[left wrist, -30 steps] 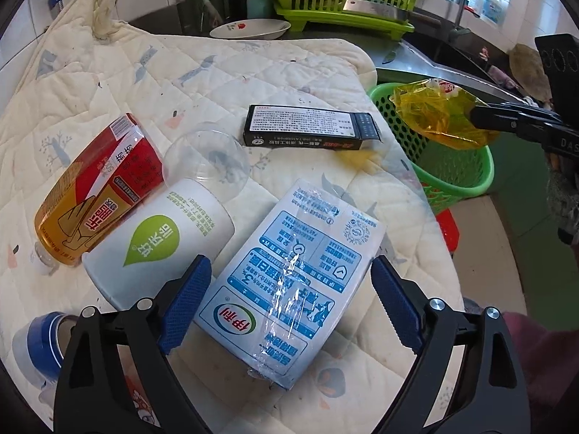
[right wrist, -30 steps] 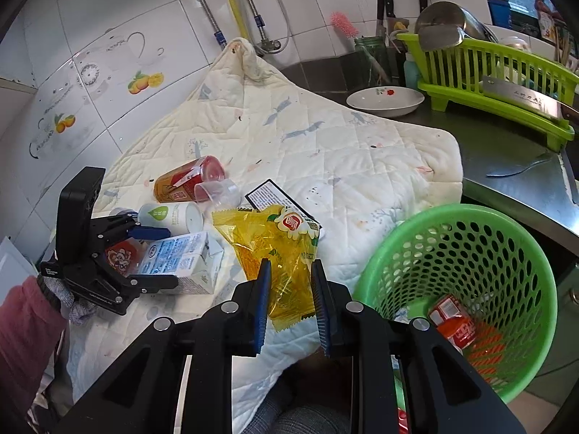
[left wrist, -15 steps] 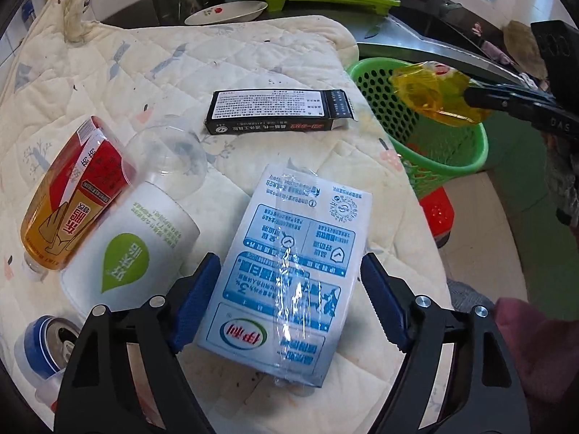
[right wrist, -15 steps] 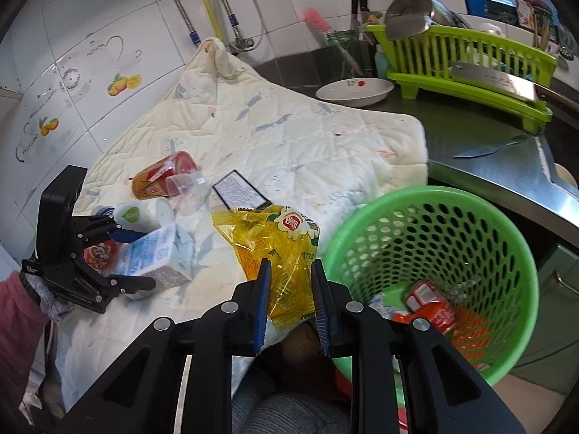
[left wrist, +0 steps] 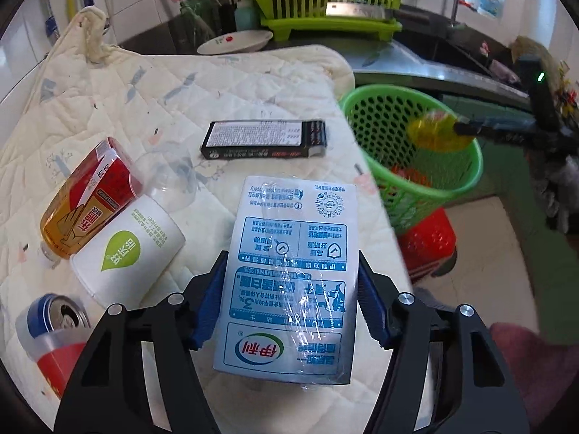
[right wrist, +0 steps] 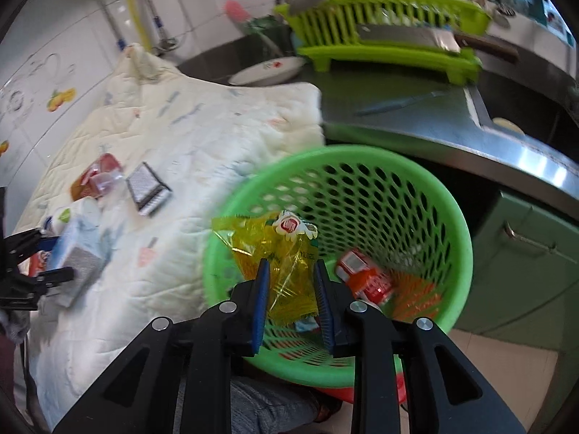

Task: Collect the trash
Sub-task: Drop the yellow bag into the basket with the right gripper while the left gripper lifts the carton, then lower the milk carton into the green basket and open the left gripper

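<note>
Left gripper (left wrist: 289, 300) clamped on milk carton (left wrist: 289, 271), near front edge of quilt (left wrist: 217, 90). Right gripper (right wrist: 291, 300) over green basket (right wrist: 448, 209), fingers parted, yellow wrapper (right wrist: 275, 249) between them; cannot tell if pinched. Red can (right wrist: 365, 278) in basket. Black box (left wrist: 264, 139) mid-quilt.

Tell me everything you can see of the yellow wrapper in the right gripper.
The yellow wrapper is a crinkled, see-through plastic packet with a red-and-white logo patch at its top edge. Its lower part lies between the right gripper's blue fingers, whose gap looks wider than the film, so the hold seems loose. It hangs over the near rim of the green basket, above red packaging inside. In the left wrist view it is blurred.
</note>
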Demonstrator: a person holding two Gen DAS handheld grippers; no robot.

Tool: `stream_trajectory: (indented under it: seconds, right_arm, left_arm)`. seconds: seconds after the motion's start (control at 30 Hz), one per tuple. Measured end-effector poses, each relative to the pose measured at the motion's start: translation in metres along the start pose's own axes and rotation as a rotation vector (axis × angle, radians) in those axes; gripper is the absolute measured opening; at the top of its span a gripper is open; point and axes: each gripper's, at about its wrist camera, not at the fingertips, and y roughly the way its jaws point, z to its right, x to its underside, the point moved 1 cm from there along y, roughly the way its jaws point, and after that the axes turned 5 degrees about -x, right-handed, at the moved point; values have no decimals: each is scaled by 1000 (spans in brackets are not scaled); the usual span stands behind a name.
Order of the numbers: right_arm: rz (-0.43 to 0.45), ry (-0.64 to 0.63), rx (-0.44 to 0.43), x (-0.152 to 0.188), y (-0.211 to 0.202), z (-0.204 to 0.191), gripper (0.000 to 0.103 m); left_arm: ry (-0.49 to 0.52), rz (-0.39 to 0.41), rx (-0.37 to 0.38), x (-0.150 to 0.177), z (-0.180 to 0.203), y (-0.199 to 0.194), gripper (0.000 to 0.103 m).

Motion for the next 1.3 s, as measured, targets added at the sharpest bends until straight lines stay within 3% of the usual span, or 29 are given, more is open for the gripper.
stream_trajectory:
  seconds: [0.17,0.33,0.63,0.9,1.1,1.2,1.3]
  right_arm:
    - [-12,61,4,7,9,22,40]
    - [10,73,-5,10,1,31,48]
    - [67,-9,28,15,-29,29,71]
    - [116,-20,26,21,-54,39,76]
    - [101,-2,23,29,-53,50,76]
    - [92,7,25,32,-51,54,76]
    - [92,11,25,33,-50,55,76]
  left_arm:
    - [-32,36,14,-14,14,-15,64]
    - [-47,74,55,-42,35,-17,64]
    - [-62,59,138,-92,93,24,64]
    - [-74,-16,141,-126,139,77,65]
    - [-133,-77,145,-131,147,110,67]
    - [-145,-71,142,-129,146,113,76]
    - [-156,-50,163,-125,144,109,77]
